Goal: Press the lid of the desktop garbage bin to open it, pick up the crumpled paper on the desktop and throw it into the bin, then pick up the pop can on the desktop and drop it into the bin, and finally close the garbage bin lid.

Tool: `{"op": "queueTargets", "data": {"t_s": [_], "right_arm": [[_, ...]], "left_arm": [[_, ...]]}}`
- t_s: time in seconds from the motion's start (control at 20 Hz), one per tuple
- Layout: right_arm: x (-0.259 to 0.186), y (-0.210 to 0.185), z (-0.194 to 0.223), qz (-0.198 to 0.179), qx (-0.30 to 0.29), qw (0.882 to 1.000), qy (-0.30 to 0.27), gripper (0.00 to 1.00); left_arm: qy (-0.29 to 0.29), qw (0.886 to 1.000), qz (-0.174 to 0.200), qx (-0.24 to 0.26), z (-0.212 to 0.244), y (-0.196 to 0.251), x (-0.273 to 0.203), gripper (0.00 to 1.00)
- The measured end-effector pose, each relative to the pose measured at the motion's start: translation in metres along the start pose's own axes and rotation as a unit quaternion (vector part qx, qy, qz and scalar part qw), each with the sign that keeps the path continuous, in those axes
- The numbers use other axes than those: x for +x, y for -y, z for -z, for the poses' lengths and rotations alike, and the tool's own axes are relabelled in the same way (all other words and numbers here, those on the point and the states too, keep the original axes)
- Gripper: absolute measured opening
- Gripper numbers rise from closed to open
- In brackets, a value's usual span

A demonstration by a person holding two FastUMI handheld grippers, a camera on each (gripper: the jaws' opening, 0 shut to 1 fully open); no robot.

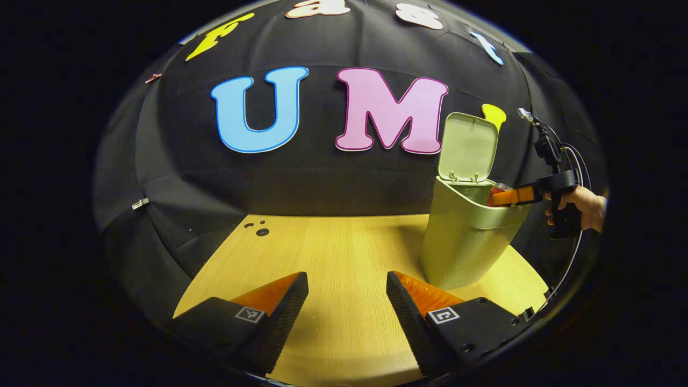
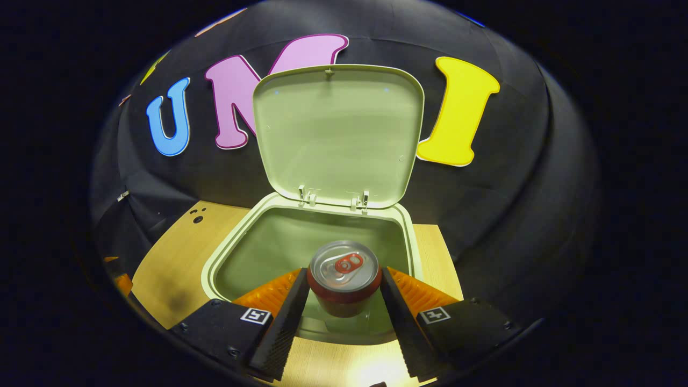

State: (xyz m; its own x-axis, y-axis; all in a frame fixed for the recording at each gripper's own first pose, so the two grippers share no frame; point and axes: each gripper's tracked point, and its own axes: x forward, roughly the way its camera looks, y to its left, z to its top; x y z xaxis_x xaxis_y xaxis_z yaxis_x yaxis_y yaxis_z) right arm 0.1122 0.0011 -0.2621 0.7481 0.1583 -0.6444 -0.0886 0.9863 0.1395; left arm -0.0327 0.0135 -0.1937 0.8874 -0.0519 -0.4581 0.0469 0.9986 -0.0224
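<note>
The pale green desktop bin (image 1: 462, 242) stands on the wooden table with its lid (image 1: 468, 146) raised upright. In the right gripper view the bin's open mouth (image 2: 236, 252) lies just below, lid (image 2: 336, 134) tilted back. A red pop can (image 2: 345, 279) with a silver top is held upright over the opening, and my right gripper (image 2: 344, 293) is shut on its sides. In the left gripper view that gripper (image 1: 508, 197) reaches over the bin's rim from the right, held by a hand (image 1: 583, 207). My left gripper (image 1: 348, 293) hovers open over bare table, left of the bin.
The wooden table (image 1: 333, 242) has small dark holes (image 1: 259, 228) at its far left corner. Black cloth walls close in behind and on both sides. A cable (image 1: 572, 258) hangs from the right gripper.
</note>
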Motion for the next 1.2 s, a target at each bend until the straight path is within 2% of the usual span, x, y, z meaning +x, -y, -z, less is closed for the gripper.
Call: {"op": "queueTargets", "data": {"t_s": [0.25, 0.4, 0.55, 0.75, 0.8, 0.85, 1.2], "right_arm": [[-0.006, 0.001, -0.004, 0.002, 0.004, 1.0, 0.009, 0.85], [-0.018, -0.002, -0.026, -0.001, 0.007, 0.999, 0.046, 0.82], [-0.034, -0.007, -0.065, -0.007, 0.002, 0.996, 0.093, 0.85], [-0.058, -0.014, -0.128, -0.009, -0.035, 0.987, 0.154, 0.84], [-0.062, -0.017, -0.142, -0.01, -0.043, 0.985, 0.164, 0.84], [-0.064, -0.019, -0.157, -0.012, -0.046, 0.983, 0.175, 0.84], [-0.06, -0.023, -0.233, -0.009, -0.018, 0.971, 0.239, 0.84]], "left_arm": [[0.0, 1.0, 0.001, 0.002, -0.001, 0.003, -0.003, 0.94], [-0.001, 1.0, -0.001, 0.002, 0.001, 0.001, -0.006, 0.94], [-0.001, 1.0, -0.002, 0.002, 0.001, 0.002, -0.007, 0.94], [0.0, 1.0, -0.003, 0.002, 0.001, 0.002, -0.009, 0.94], [0.001, 1.0, -0.004, 0.001, 0.0, 0.003, -0.01, 0.97], [0.002, 1.0, -0.004, 0.001, 0.001, 0.003, -0.01, 0.94], [0.006, 1.0, -0.011, -0.001, 0.003, -0.001, -0.016, 0.94]]}}
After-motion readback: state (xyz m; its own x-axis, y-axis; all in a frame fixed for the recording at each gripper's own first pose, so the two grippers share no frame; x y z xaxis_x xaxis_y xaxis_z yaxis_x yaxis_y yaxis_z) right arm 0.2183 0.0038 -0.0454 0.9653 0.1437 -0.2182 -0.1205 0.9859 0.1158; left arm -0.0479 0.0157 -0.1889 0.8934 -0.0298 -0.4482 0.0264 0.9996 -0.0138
